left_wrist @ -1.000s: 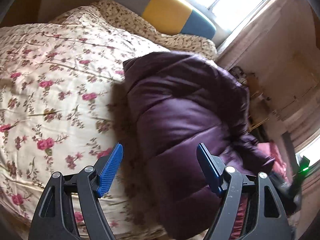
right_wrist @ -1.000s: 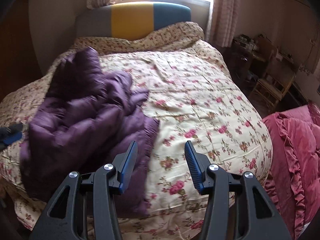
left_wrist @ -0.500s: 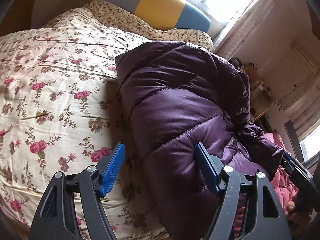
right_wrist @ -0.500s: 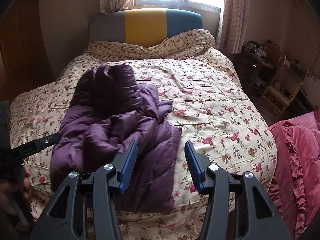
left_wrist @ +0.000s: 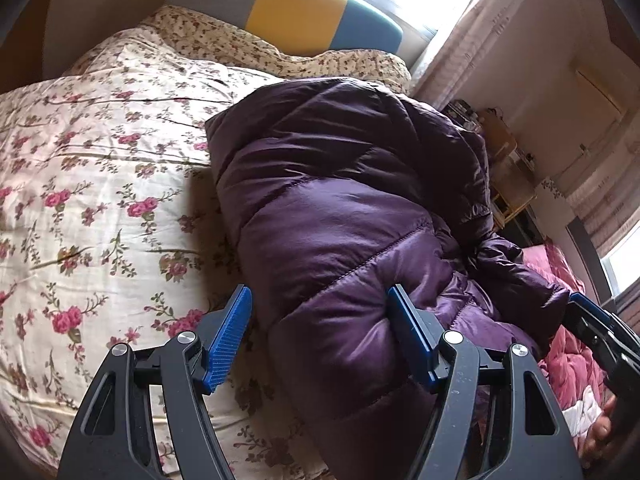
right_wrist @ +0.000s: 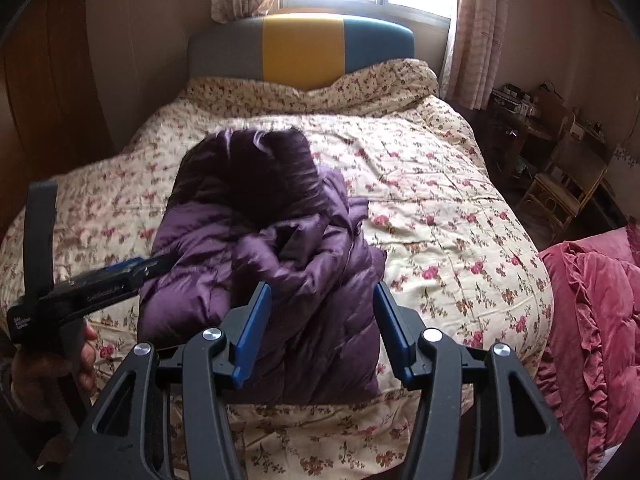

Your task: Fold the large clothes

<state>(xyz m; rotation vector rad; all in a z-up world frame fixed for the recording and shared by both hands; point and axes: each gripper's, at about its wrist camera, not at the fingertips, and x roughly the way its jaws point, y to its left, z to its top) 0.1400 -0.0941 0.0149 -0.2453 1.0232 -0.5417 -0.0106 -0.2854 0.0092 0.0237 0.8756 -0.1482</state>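
A purple puffer jacket (right_wrist: 264, 264) lies bunched in a rough heap on the floral bedspread (right_wrist: 432, 200), near the foot of the bed on its left half. In the left wrist view the jacket (left_wrist: 344, 216) fills the middle. My left gripper (left_wrist: 320, 336) is open and empty, its jaws spread at the jacket's near left edge. My right gripper (right_wrist: 318, 328) is open and empty, held back above the jacket's near end. The left gripper also shows in the right wrist view (right_wrist: 120, 276), beside the jacket's left side.
The bed has a grey, yellow and teal headboard (right_wrist: 300, 44) under a window. A pink ruffled quilt (right_wrist: 592, 320) lies to the right of the bed. A wicker chair (right_wrist: 560, 184) and cluttered shelves stand at the right wall.
Both grippers have pulled back from the jacket toward the foot of the bed. The jacket has settled into a heap. Both stay open.
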